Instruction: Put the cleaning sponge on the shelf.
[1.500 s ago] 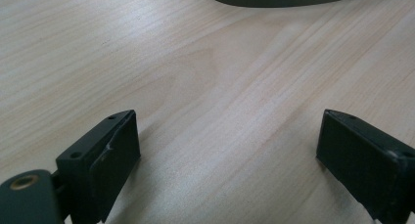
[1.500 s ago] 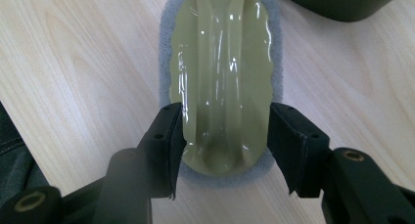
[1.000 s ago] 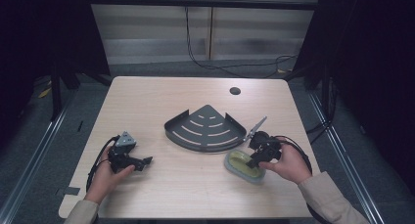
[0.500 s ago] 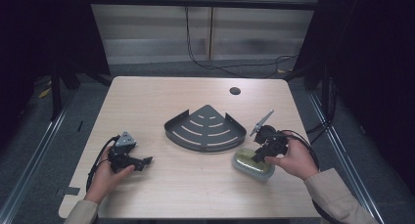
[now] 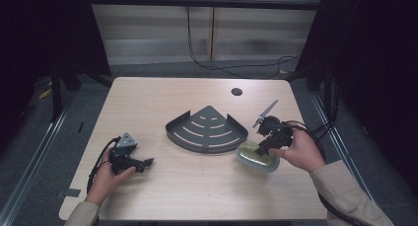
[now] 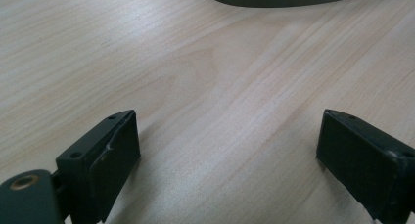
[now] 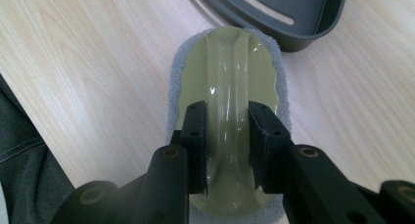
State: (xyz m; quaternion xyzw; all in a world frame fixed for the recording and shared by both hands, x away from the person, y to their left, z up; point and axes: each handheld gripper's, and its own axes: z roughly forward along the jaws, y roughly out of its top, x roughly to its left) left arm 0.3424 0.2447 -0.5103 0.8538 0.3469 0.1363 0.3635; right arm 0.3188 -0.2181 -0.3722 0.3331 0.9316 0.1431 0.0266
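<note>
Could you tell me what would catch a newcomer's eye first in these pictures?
Probably the right tongs, closed on the raised handle of a pale green scrubber near the table's right edge. Next, the dark fan-shaped rack mid-table, and the left tongs open over bare wood.

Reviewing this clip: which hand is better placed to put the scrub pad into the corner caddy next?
Right. The right tongs are already shut on the scrub pad's green handle ridge, right beside the dark corner caddy. The left tongs are open over bare table, on the caddy's far side.
</note>
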